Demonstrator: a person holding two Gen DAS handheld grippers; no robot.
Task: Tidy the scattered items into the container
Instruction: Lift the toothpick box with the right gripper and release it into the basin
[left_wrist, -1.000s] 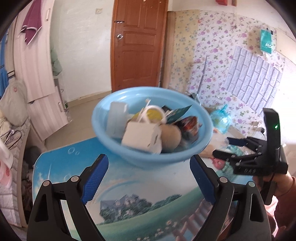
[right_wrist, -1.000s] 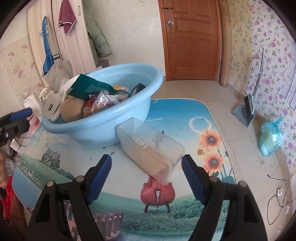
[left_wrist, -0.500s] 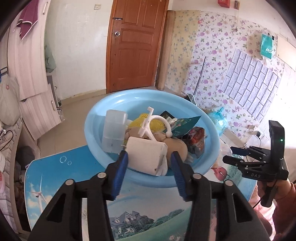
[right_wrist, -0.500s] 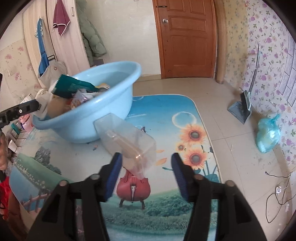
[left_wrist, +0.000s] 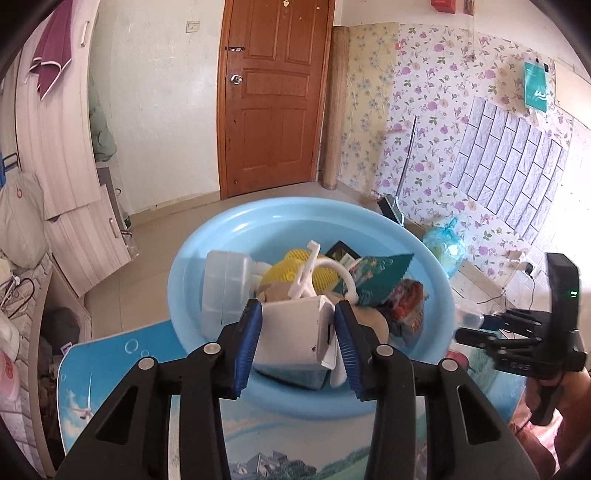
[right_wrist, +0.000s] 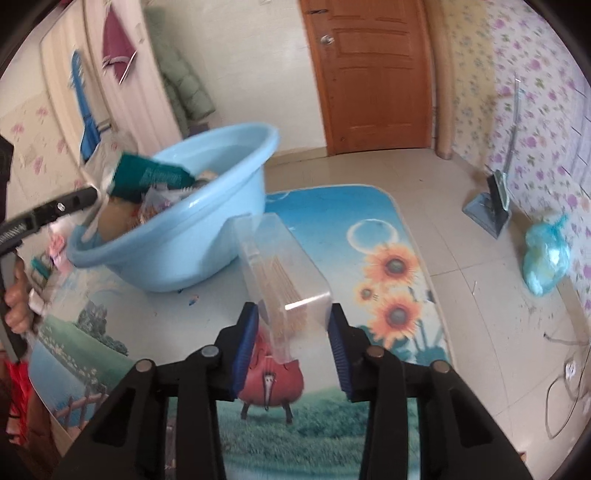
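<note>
Nearest: right gripper (right_wrist: 291, 332) clamped on one clear plastic box (right_wrist: 286, 280) of thin sticks, tilted above the table mat (right_wrist: 369, 413), just beside the basin and not yet in it. Left gripper (left_wrist: 298, 341) clamped on one white box (left_wrist: 295, 332) over the near rim of the single blue basin (left_wrist: 229, 232). Beyond, already inside: one white bottle (left_wrist: 223, 284), one yellow mesh item (left_wrist: 291, 267), one white hanger (left_wrist: 314, 273), one green packet (left_wrist: 380, 277), one red wrapper (left_wrist: 406, 302). Judged nearly done; two held items left to release.

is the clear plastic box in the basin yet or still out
Out. The clear box sits clamped in the right gripper beside the blue basin, above the table.
</note>
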